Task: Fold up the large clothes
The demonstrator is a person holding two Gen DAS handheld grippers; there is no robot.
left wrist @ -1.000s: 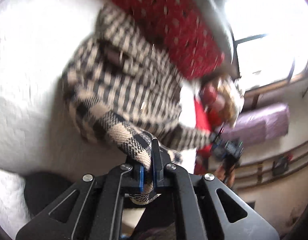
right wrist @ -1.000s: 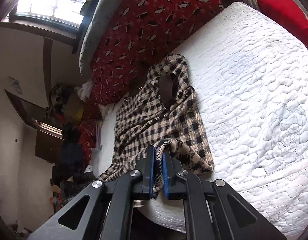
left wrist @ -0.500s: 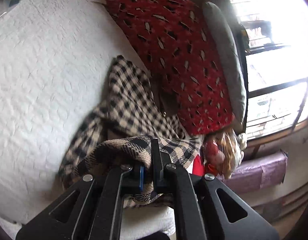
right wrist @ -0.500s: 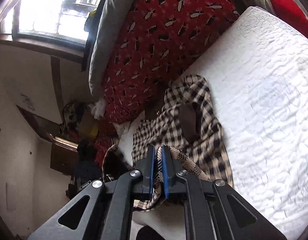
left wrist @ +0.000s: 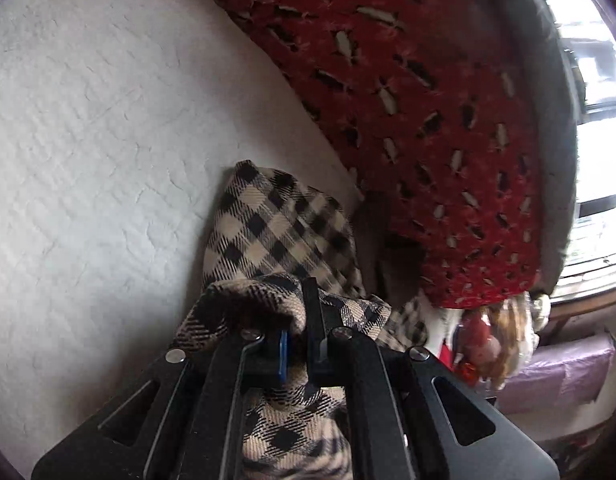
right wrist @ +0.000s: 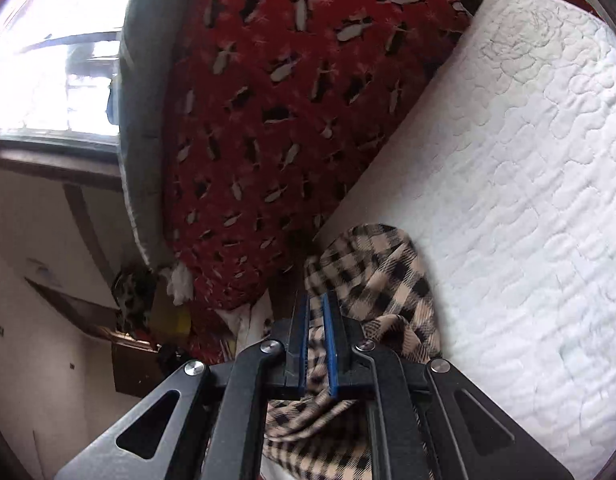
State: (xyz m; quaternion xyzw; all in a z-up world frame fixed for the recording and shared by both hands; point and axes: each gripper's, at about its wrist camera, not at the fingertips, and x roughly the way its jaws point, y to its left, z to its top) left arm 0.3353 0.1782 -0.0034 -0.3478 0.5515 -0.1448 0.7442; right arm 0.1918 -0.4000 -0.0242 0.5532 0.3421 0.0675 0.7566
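The beige-and-black checked woollen garment (left wrist: 279, 236) lies bunched at the edge of the white quilted mattress (left wrist: 91, 128), its far end close against the red patterned blanket (left wrist: 420, 112) heaped beside it. To the left in the left wrist view, the mattress runs wide and bare, a broad stretch of stitched, puffy cloth. In the right wrist view the same bare quilting (right wrist: 528, 184) spreads to the right of the garment (right wrist: 380, 276), and the mattress's edge drops off near the red blanket (right wrist: 275, 104). A grey cushion (right wrist: 141, 92) stands beyond the blanket, against a bright window.

The left gripper (left wrist: 301, 320) is clenched on a thick fold of the checked cloth, which humps over its fingers. The right gripper (right wrist: 316, 320) is likewise clamped on the fabric, checked weave showing between its blue pads (right wrist: 330, 340).
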